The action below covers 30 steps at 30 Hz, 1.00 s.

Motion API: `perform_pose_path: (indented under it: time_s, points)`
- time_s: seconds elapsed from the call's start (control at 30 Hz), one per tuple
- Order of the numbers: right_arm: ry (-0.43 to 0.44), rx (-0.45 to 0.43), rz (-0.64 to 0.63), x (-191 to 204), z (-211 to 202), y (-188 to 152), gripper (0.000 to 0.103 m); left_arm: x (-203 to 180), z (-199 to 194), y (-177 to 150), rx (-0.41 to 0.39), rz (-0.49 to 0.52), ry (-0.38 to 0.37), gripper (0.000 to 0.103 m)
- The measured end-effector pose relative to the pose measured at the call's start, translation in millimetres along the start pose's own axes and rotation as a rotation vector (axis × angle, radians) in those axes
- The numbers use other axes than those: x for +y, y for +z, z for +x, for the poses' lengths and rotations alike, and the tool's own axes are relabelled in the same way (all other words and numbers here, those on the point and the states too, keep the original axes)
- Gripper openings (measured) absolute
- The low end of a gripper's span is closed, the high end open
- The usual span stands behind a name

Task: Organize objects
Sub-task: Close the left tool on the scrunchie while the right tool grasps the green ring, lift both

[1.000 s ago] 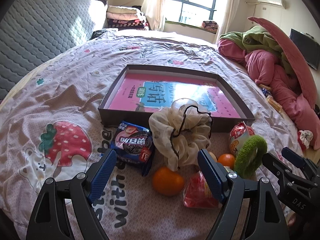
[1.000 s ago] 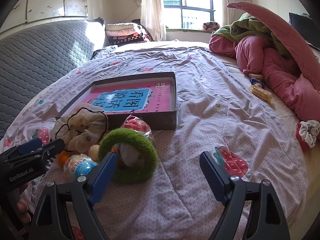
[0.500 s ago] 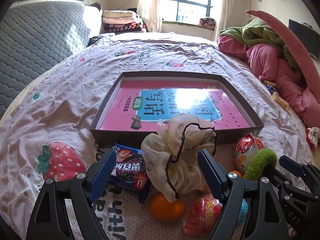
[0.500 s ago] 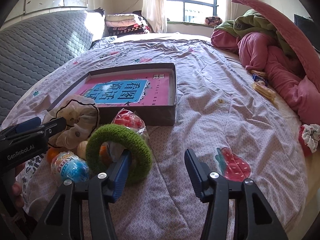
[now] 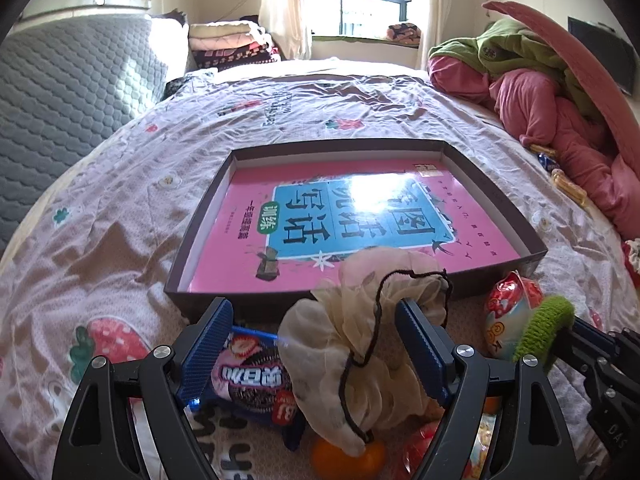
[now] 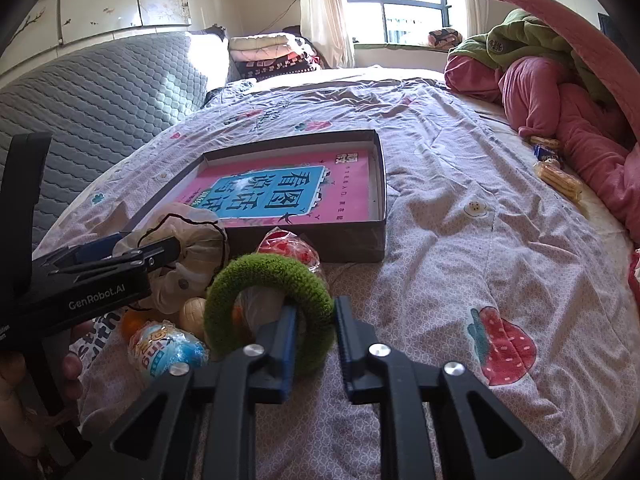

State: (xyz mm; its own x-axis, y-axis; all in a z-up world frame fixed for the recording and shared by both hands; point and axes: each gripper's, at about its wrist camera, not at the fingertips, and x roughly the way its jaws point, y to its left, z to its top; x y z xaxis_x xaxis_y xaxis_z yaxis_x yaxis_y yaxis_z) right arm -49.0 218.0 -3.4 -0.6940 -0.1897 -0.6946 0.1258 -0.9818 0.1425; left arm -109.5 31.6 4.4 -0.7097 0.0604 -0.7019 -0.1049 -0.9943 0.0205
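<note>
The right gripper [image 6: 316, 344] is clenched on the near rim of the green knitted ring [image 6: 272, 280], one pad inside the loop and one outside. The ring stands tilted on the bed [image 6: 460, 240], just before the near wall of the shallow dark box [image 6: 320, 240], which contains a pink book [image 6: 288, 196] lying flat.

The left gripper [image 5: 316, 352] stands released, jaws wide. The cream scrunchie [image 5: 360, 352] with a black cord lies between them; the pads do not press it. A biscuit packet [image 5: 252, 380] lies just beside the left pad.

Obstructions: the clutter crowds the strip between both grippers and the box wall. A red wrapped sweet [image 6: 288, 248] sits directly behind the ring, touching the box. An orange [image 5: 348, 456] lies under the scrunchie. A blue-and-yellow wrapped egg [image 6: 168, 348] and a small pale ball [image 6: 192, 310] lie left of the ring. Pink bedding [image 6: 560, 100] is heaped well apart, at the far right.
</note>
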Motion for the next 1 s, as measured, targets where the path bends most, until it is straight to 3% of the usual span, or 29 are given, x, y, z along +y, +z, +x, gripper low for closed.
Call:
perform_pose_path:
  time_s: [0.1, 0.13, 0.17, 0.23, 0.3, 0.37, 0.4, 0.53, 1.0]
  points:
    - [0.027, -0.008, 0.028, -4, 0, 2, 0.015, 0, 5, 2, 0.018, 0.011, -0.029, 0.083]
    - [0.025, -0.009, 0.029, -4, 0, 2, 0.015, -1, 6, 2, 0.023, 0.015, -0.034, 0.078]
    - [0.025, -0.012, 0.03, -4, 0, 3, 0.014, -2, 7, 3, 0.025, 0.019, -0.038, 0.073]
    - [0.026, -0.017, 0.034, -4, 0, 3, 0.014, -3, 9, 3, 0.035, 0.028, -0.047, 0.048]
    - [0.021, -0.024, 0.034, -4, 0, 4, 0.014, -5, 11, 4, 0.048, 0.027, -0.062, 0.045]
    - [0.02, -0.029, 0.033, -4, -1, 5, 0.014, -6, 12, 4, 0.061, 0.031, -0.083, 0.032]
    - [0.017, -0.033, 0.03, -3, -2, 5, 0.014, -6, 13, 3, 0.066, 0.025, -0.102, 0.02]
    - [0.019, -0.047, 0.02, -1, -4, 5, 0.014, -5, 7, 4, 0.049, 0.014, -0.127, 0.016]
    - [0.021, -0.125, 0.005, 7, -22, 7, 0.014, -2, -25, 13, -0.064, -0.02, -0.193, 0.015]
